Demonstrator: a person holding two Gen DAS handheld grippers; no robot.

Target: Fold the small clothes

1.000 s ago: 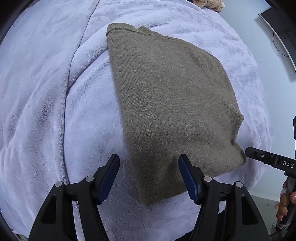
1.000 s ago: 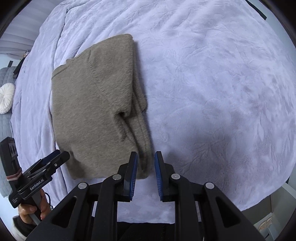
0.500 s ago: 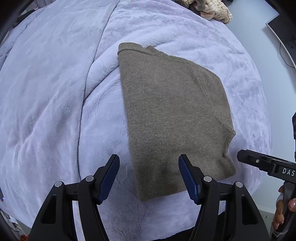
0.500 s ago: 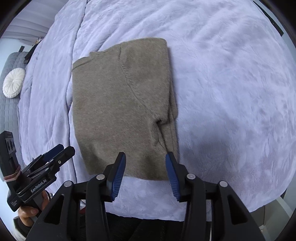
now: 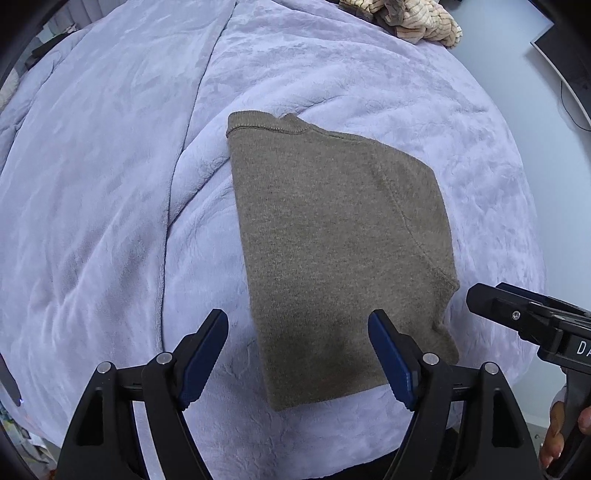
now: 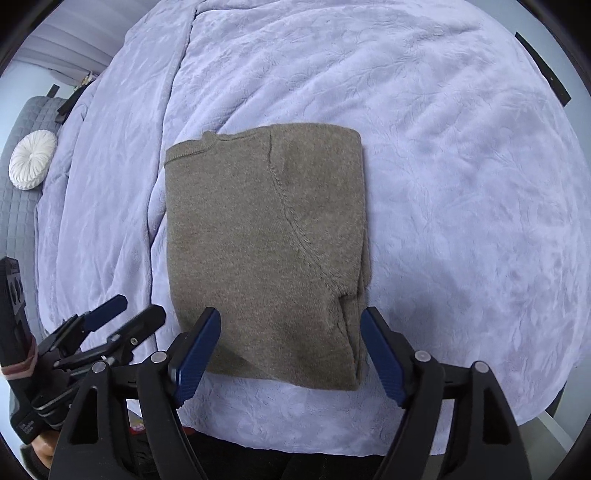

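Sweater: olive-brown knit sweater [image 5: 340, 254] lies folded into a flat, roughly rectangular block on the bed, neckline edge at the far end, a shoulder seam curving down its top layer, nothing gripping it
Fold: the right-hand edge in the right wrist view is a thick doubled fold; the near edge lies just in front of both tongs
Left tongs: left tongs [image 5: 297, 352] hang above the sweater's near edge, jaws opening, well apart, blue pads clear of the cloth
Right tongs: right tongs [image 6: 291, 350] hang over the near right corner, jaws opening, wide apart, pads not pressing the knit
Hands: a few fingers show on each handle at the frame edges
Blanket: lilac plush blanket [image 6: 461, 184] covers the bed, creased to the left of the sweater
Beyond: tan striped cloth [image 5: 413, 18] at the far edge; white round cushion [image 6: 31, 158] on a grey quilted surface far left
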